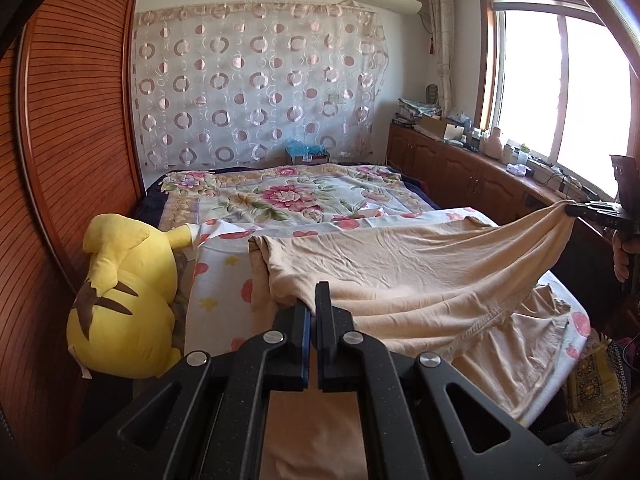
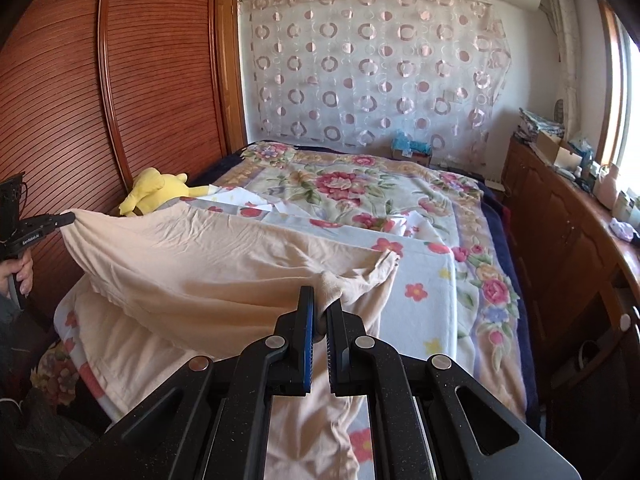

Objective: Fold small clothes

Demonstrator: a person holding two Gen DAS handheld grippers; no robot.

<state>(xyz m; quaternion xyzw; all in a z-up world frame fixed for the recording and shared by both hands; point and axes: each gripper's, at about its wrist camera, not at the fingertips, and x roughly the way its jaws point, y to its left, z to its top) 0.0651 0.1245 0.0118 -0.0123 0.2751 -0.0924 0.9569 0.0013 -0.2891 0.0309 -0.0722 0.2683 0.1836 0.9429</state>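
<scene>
Left gripper [image 1: 313, 312] clenched on one corner of a wrinkled beige cotton garment [image 1: 400, 276]; right gripper [image 2: 320, 312] clenched on the opposite corner. Garment stretched between them, lifted above the white floral-print bedsheet [image 2: 424, 300]. Yellow plush toy [image 1: 120, 300] just left of left gripper.

place: home bedroom | evidence: bed [image 1: 280, 196] (floral blanket), wardrobe [image 2: 160, 80], plush toy [image 1: 124, 300]

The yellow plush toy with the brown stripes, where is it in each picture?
Left wrist view: the yellow plush toy lies big at the lower left, against the wooden wardrobe.
Right wrist view: the toy is small at the middle left, behind the lifted beige cloth.
Shared landmark: the sheer curtain with pink circles.
</scene>
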